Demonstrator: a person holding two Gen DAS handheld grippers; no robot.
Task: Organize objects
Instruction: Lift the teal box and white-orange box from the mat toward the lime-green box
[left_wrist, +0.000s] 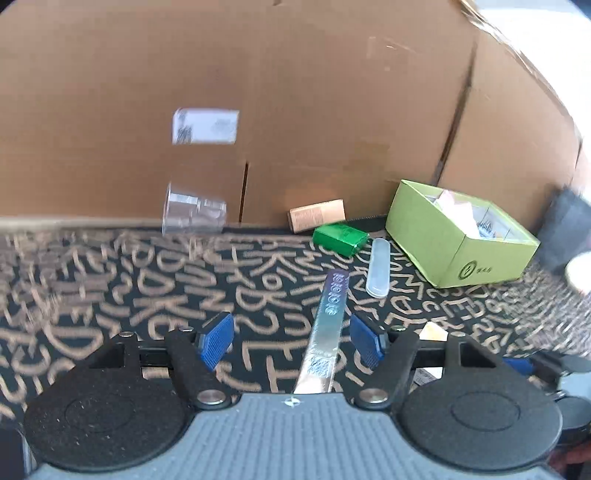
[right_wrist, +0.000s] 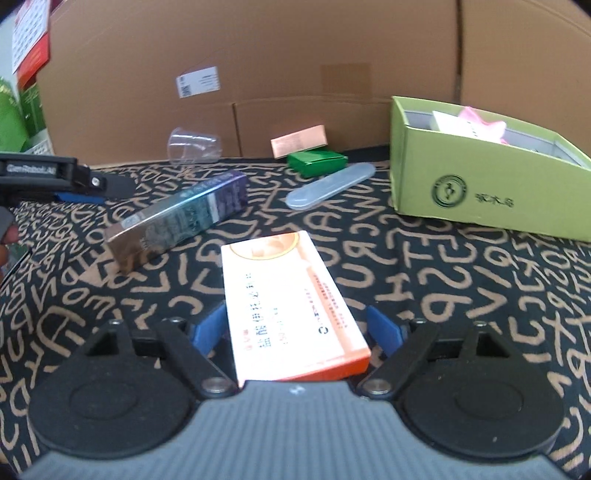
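Both grippers' fingers (left_wrist: 218, 339) gape, gripping nothing; right fingers (right_wrist: 384, 328) straddle the orange box (right_wrist: 288, 306), which could skid askew if closed off-centre.

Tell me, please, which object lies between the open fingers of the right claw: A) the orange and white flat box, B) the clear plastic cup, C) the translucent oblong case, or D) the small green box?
A: the right wrist view shows the orange and white flat box lying on the patterned cloth between the spread blue fingers of the right claw, which do not press on it.
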